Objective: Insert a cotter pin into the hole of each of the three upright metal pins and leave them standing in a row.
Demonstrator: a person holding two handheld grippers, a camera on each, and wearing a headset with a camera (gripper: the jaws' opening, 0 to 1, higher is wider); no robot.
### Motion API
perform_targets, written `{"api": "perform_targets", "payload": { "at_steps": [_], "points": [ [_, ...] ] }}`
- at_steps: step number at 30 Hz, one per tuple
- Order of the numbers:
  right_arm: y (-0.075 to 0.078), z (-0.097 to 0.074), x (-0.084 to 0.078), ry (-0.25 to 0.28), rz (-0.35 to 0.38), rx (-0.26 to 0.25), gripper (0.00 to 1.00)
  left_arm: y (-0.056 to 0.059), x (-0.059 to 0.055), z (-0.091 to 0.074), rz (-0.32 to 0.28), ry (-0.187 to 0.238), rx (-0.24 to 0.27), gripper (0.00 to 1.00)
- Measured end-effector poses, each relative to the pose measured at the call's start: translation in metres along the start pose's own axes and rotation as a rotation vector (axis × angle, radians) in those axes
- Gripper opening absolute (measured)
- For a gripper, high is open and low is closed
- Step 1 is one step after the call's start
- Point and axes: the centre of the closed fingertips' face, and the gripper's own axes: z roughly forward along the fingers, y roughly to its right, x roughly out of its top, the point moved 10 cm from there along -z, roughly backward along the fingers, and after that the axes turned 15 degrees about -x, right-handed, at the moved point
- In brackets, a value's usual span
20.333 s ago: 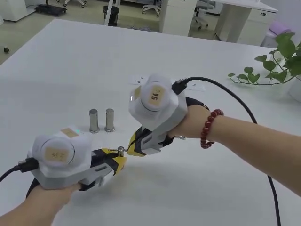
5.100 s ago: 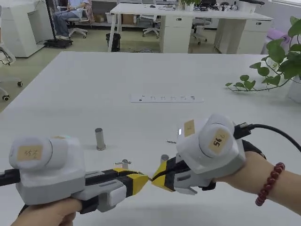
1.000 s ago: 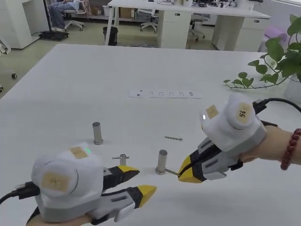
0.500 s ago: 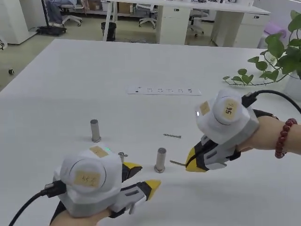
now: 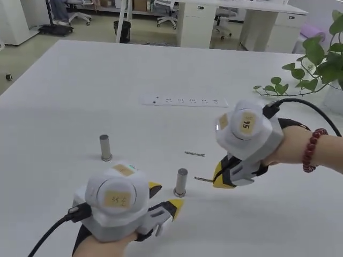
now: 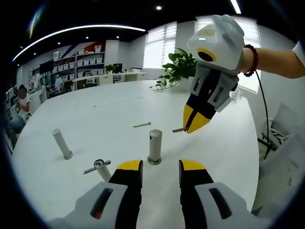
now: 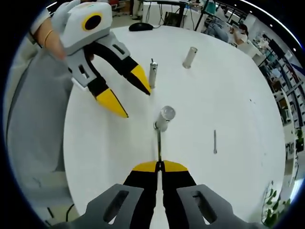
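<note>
Nearest the person, the left gripper (image 5: 165,195) hovers low over the white table (image 5: 64,96), its yellow-tipped jaws spread apart with nothing between them. In the left gripper view, the nearest metal pin (image 6: 102,170) stands just beyond the left jaw tip. A fitted cotter pin (image 6: 89,169) passes crosswise through the hole near its top, lying about level.

A little farther on, the middle metal pin (image 5: 181,182) stands upright on its base, long axis vertical. To its right, the right gripper (image 5: 218,180) is clenched on a cotter pin (image 5: 202,179). That cotter pin sticks straight out of the closed jaws, roughly level, and points leftward at the middle metal pin's side. In the left gripper view its tip stops just short of the pin.

Beyond these, a loose cotter pin (image 5: 194,154) lies flat on the table, running left to right. The far metal pin (image 5: 105,148) stands upright off to the left, well apart from the others. Farther back lie a white power strip (image 5: 182,100) and, at the right edge, a leafy plant (image 5: 316,69).
</note>
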Motion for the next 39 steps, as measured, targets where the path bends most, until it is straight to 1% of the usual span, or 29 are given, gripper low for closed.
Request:
{"api": "perform_targets", "payload": {
  "at_steps": [7,9,12,13,16,24,29,36,39],
  "points": [
    [0.005,0.005,0.001,-0.017,-0.008,0.006,0.03,-0.003,0.000,0.011,-0.015,0.012,0.030,0.29],
    [0.006,0.007,0.002,-0.021,-0.008,0.006,0.03,-0.004,0.000,0.014,-0.007,0.020,0.044,0.29],
    [0.007,0.008,0.002,-0.030,-0.017,0.005,0.03,-0.006,0.000,0.019,-0.021,0.023,0.044,0.29],
    [0.008,0.009,0.002,-0.035,-0.021,0.002,0.03,-0.005,0.001,0.022,-0.012,0.030,0.042,0.29],
    [0.009,0.010,0.003,-0.040,-0.026,0.006,0.03,-0.006,0.002,0.027,0.002,0.033,0.053,0.29],
    [0.012,0.012,0.006,-0.045,-0.035,0.007,0.03,-0.013,-0.001,0.039,-0.003,0.030,0.069,0.24],
    [0.012,0.014,0.008,-0.045,-0.042,0.013,0.03,-0.013,-0.002,0.042,-0.018,0.030,0.075,0.20],
    [0.010,0.016,0.011,-0.046,-0.055,0.023,0.03,-0.013,-0.004,0.045,-0.014,0.028,0.069,0.16],
    [0.011,0.017,0.013,-0.044,-0.062,0.024,0.03,-0.015,-0.005,0.046,-0.012,0.024,0.077,0.14]
  ]
}}
